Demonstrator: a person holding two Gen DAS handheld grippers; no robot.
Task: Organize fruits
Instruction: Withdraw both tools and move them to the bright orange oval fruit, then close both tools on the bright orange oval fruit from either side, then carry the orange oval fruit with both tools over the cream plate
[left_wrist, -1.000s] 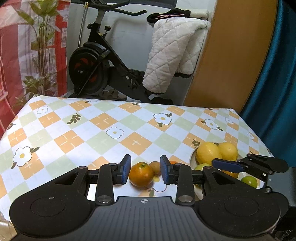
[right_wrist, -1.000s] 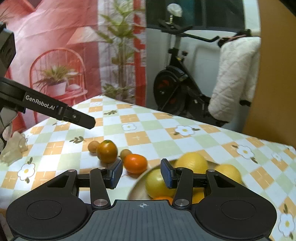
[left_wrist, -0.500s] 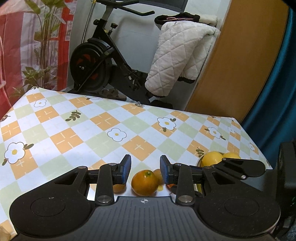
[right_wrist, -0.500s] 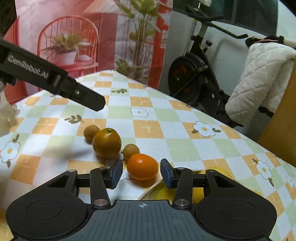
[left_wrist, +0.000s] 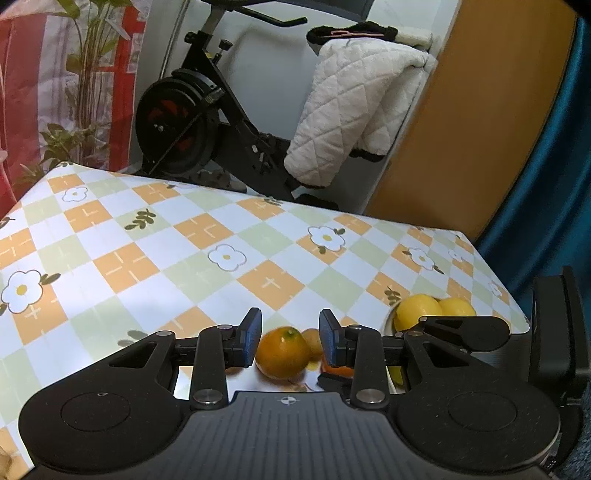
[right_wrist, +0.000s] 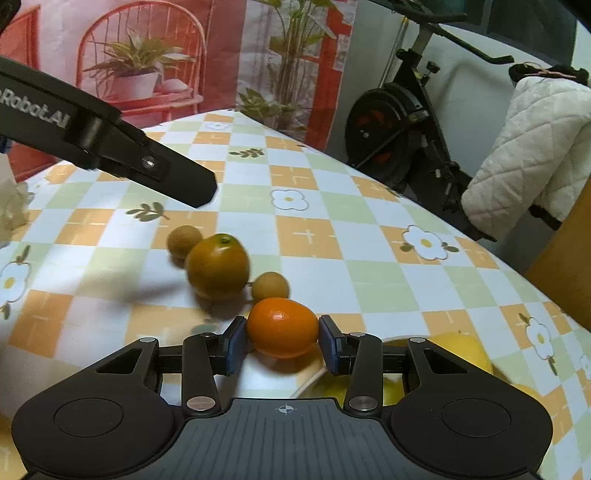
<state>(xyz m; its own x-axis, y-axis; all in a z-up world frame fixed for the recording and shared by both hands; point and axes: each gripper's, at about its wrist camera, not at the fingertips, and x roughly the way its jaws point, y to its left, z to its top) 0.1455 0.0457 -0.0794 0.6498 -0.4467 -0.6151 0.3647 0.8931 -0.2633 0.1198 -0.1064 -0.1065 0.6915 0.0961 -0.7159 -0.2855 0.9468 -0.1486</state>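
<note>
Counter: checked cloth with orange and green squares and white flowers, carrying all the loose fruit.
Bowl: only a sliver of pale rim shows, low and right of the right gripper, with lemons piled inside.
Left gripper: jaws narrow but clear of everything, nothing held; a dull orange lies on the cloth beyond them, apart from both pads.
Right gripper: jaws closing now around the bright mandarin, which sits between the pads on the cloth just beside the bowl rim; a sliver of gap seems to remain on each side.
Mandarin look: glossy, smooth, slightly oval, deeper orange than its neighbour.
Small brown fruits: two round ones flank the dull orange, one near the mandarin.
Step advice: centre the pads on the mandarin's widest part and squeeze gently, since round fruit may roll, then lift clear of the rim.
</note>
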